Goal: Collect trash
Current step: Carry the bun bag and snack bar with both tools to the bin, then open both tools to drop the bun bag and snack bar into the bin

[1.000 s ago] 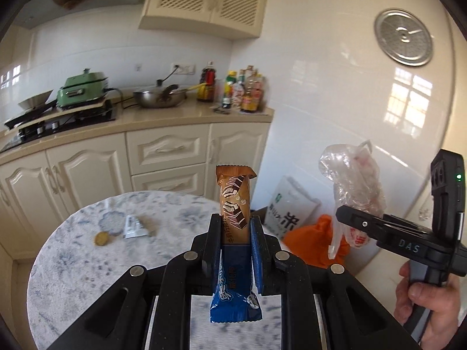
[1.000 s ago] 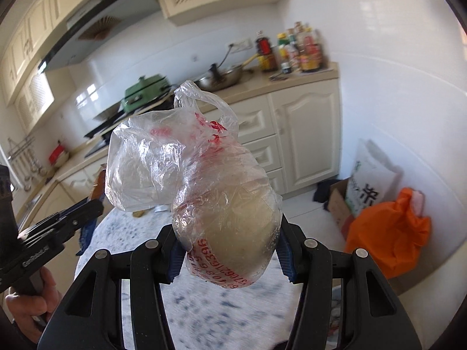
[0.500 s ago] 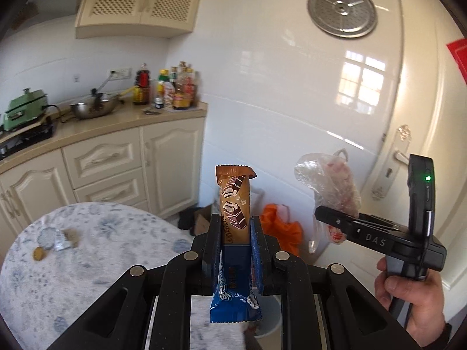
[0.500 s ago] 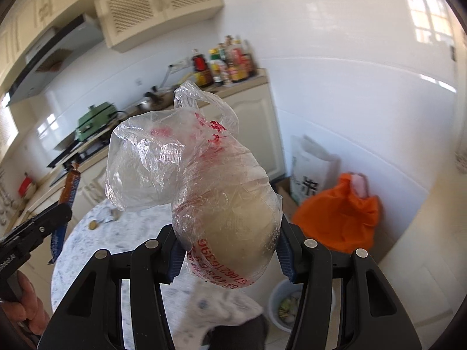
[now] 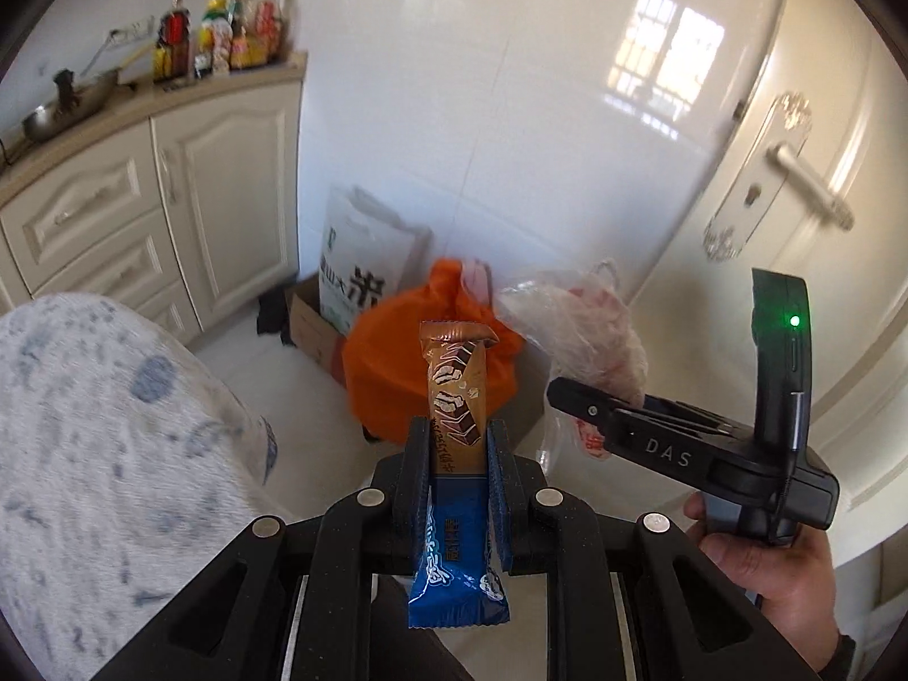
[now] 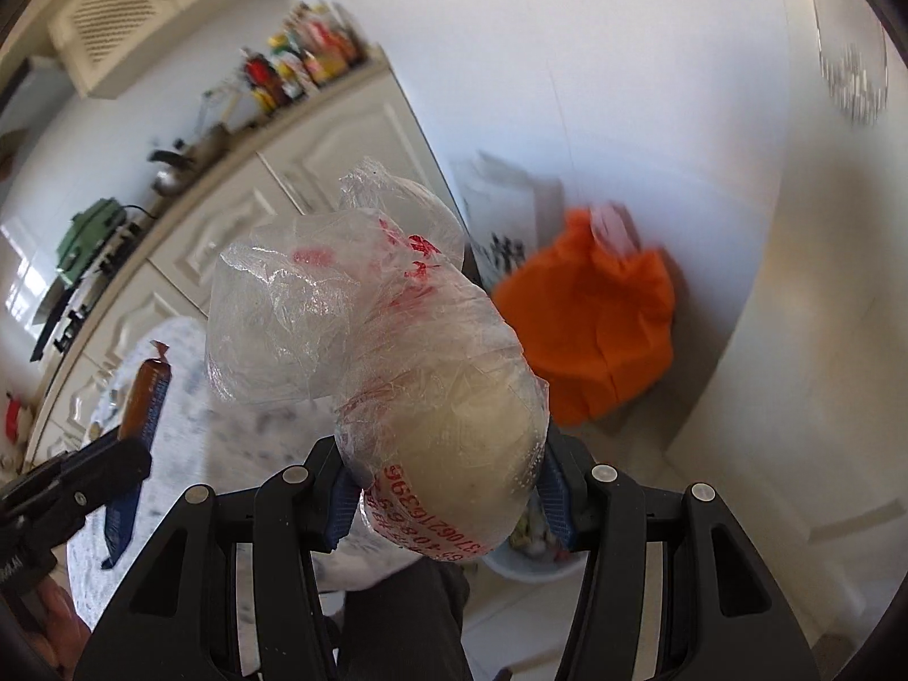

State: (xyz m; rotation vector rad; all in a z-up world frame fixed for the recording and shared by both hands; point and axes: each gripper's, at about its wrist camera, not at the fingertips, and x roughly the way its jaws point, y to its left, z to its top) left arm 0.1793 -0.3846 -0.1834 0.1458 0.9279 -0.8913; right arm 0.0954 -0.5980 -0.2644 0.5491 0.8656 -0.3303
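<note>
- Left wrist view: the left gripper (image 5: 451, 442) is clenched on a snack wrapper (image 5: 457, 471), brown at the top and blue at the bottom, which stands upright between the two pads with both ends sticking out.
- Beside it on the right, a hand (image 5: 766, 562) holds the right gripper (image 5: 573, 391), seen from the side; a crumpled clear plastic bag (image 5: 573, 329) with red print bulges from its tip.
- Beyond the wrapper, on the pale floor by the tiled wall, sits a full orange bag (image 5: 397, 363), touching a white sack with dark lettering (image 5: 363, 261) and a cardboard box (image 5: 309, 318).
- A round table with a blue-flecked cloth (image 5: 102, 425) fills the lower left; cream cabinets (image 5: 170, 170) carry bottles (image 5: 221, 34) and a pan (image 5: 62, 108). A white door with a lever handle (image 5: 806, 181) is at the right.
- Right wrist view: the right gripper (image 6: 442, 488) grasps the clear plastic bag (image 6: 391, 352), its pads pressed on a rounded pale lump inside, the loose top puffed above.
- At the lower left the left gripper (image 6: 113, 454) shows with the snack wrapper (image 6: 144, 397) in its tip, over the table cloth (image 6: 227, 431).
- The orange bag (image 6: 601, 329) lies blurred by the wall; part of a pale bin (image 6: 528, 562) with scraps inside shows just under the right pad.
</note>
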